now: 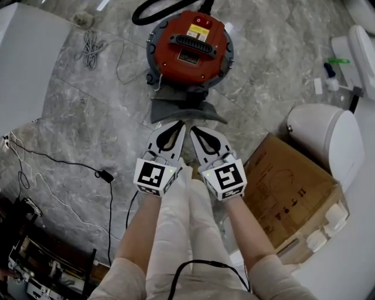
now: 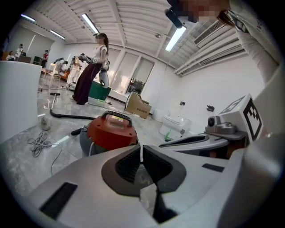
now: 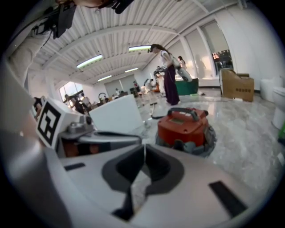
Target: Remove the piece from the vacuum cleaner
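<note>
The jaws of the left gripper [image 2: 141, 152] are clenched together with nothing between them, and the jaws of the right gripper [image 3: 144, 152] are likewise pressed shut and empty. In the head view the left gripper [image 1: 181, 124] and the right gripper [image 1: 193, 129] sit side by side, tips close together, both pointing forward and down. Just ahead of the tips lies a dark grey flared plastic piece [image 1: 185, 109] at the near side of the red, round-topped vacuum cleaner [image 1: 189, 50]; whether the tips touch it cannot be told. Both gripper views show the vacuum cleaner [image 2: 111, 132] [image 3: 183, 127] standing a little way ahead on the grey marble floor [image 1: 88, 111], its black carry handle [image 1: 193, 42] on top. A thick black hose [image 1: 153, 8] curls away behind it. To the right lies an open brown cardboard box [image 1: 293, 193] beside a white toilet [image 1: 322, 136]. A thin black cable [image 1: 64, 161] and a loose coil of white cord [image 1: 91, 48] lie at the left.
</note>
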A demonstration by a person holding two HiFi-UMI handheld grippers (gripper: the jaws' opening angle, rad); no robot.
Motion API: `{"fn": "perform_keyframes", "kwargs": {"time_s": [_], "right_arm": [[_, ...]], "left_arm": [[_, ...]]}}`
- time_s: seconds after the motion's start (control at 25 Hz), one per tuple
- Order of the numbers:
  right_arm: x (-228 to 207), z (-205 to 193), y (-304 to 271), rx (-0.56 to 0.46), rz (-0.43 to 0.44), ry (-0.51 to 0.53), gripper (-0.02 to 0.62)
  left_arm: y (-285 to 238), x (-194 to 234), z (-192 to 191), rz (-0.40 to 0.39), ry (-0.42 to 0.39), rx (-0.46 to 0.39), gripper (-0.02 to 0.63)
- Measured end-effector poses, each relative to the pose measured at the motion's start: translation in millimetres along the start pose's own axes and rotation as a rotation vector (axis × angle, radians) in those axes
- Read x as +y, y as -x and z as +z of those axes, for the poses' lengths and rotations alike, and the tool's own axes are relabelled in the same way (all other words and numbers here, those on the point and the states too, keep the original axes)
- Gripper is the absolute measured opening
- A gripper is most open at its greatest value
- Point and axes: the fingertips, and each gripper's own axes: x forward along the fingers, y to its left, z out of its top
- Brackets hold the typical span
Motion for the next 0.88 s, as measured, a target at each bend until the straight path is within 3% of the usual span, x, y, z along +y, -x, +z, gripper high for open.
{"fn": "perform_keyframes", "kwargs": {"time_s": [0.24,0.44,0.6,0.88], "right_arm": [[-10.3,-14.8,-11.8,0.027,0.004,0.009,0.015],[-24.5,-33.2,-17.7,0.088,-0.018,0.034,0.015],[-36.2,-44.8,-21.7,0.149,-0.059,0.115,0.020],[-61.5,-58.9,-28.8,0.276,-0.073,0.244,0.123]], "left_arm": [[-14.0,-9.5,-12.7,-0.125,-0.132,0.075,0.025],[-26.9,-4.7,-29.6,-0.142,-0.237,0.174,0.099],[-32.7,-0.4,-35.3,-0.133,-0.329,0.220,0.169],[-41.5,11.9,-47.0,-0.138,-0.536,0.322,0.231]]}}
